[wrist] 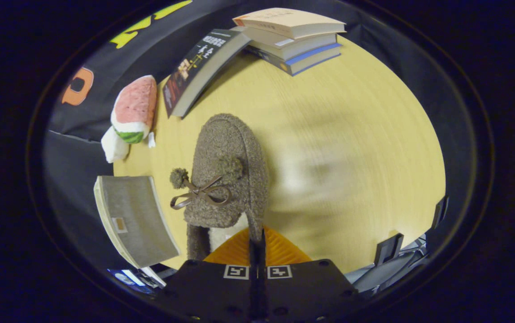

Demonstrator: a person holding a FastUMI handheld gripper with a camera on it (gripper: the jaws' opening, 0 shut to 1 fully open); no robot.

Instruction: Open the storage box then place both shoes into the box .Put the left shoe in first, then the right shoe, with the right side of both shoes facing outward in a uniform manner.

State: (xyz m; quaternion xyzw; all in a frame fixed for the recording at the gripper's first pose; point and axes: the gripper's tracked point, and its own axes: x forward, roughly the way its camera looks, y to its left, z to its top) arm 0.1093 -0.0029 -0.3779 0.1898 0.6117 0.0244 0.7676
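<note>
A brown fuzzy slipper (228,157) with a ribbon bow and two pom-poms reaches out ahead of the fingers, its toe pointing away from me. My gripper (257,242) is shut on the slipper's collar edge, beside the white lining. The slipper appears lifted above the wooden table (351,134), which looks blurred by motion. A grey fabric storage box (134,220) with a small label stands to the slipper's left at the table's edge. I cannot tell whether the box is open.
A stack of three books (291,38) lies at the far end of the table, with a dark book (199,67) leaning against it. A pink, white and green plush toy (134,112) lies beyond the grey box.
</note>
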